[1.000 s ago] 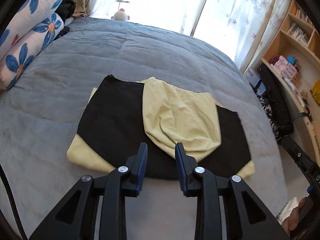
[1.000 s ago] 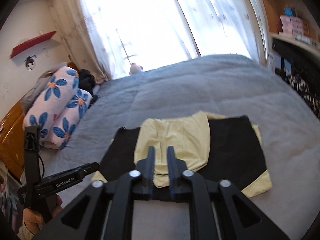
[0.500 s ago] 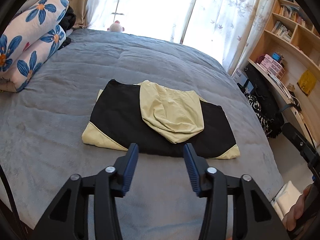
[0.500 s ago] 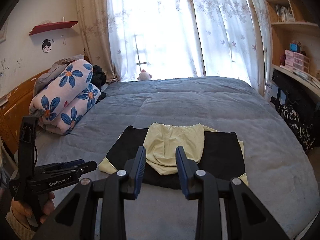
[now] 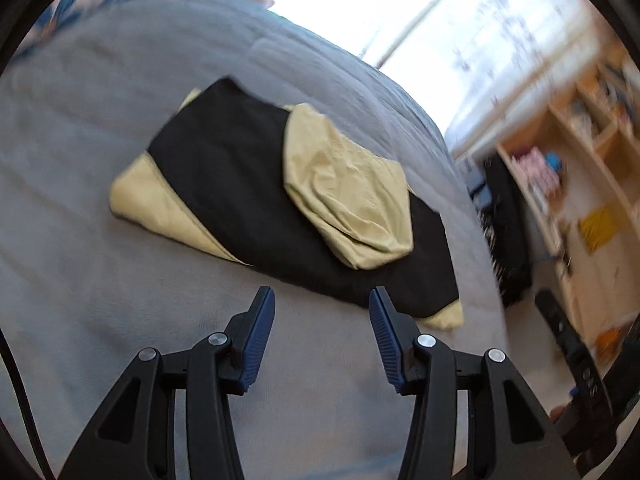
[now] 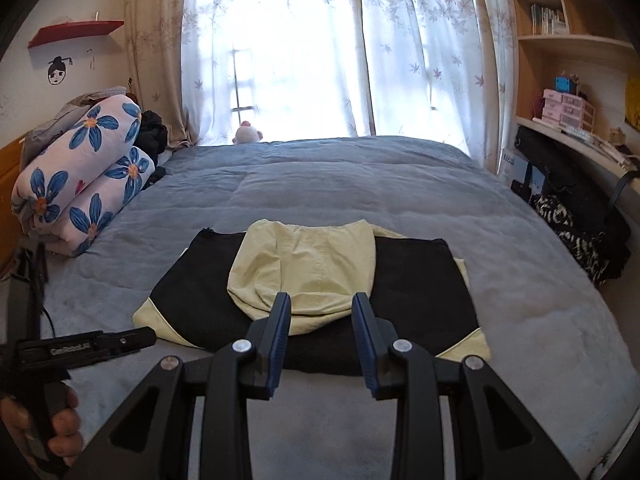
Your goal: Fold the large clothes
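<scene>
L gripper (image 5: 322, 300): jaws seen partway open w/ nothing between them; per the frames they have just been opening. No cloth is touched; ribbed blue pads (image 5: 260, 340) are carried on black angular fingers, held above bare bedcover just short of the garment's near edge. The L-wrist view is tilted & motion-blurred.

R gripper (image 6: 320, 306): jaws likewise parted to a moderate gap, nothing gripped, widening noted over the last sec but levelled off. Same black frame w/ blue ridged pads (image 6: 280, 332); whether the tips touch the fabric below cannot be told.

Folded garment (image 5: 280, 200) is laid flat mid-bed, at 12 o'clock from both grippers, just beyond the tips. Roughly rectangular; matte black panel w/ pale yellow corners showing at 8 & 4 o'clock. A pale yellow hood-like piece (image 6: 304, 268), soft & creased, rounded at its near end, is laid over the black centre.

Grey bedcover (image 6: 360, 184): plush, quilted, lightly rumpled. At 10 o'clock in the R view, a rolled white quilt (image 6: 80, 176) w/ blue flower print, cylindrical folds stacked. At 8 o'clock, the person's left hand (image 6: 44, 424) is seen wrapped round the other gripper's handle. At 12 o'clock, sheer leaf-print curtains (image 6: 420, 60), brightly backlit; wooden shelves (image 6: 568, 40) at 2 o'clock.
</scene>
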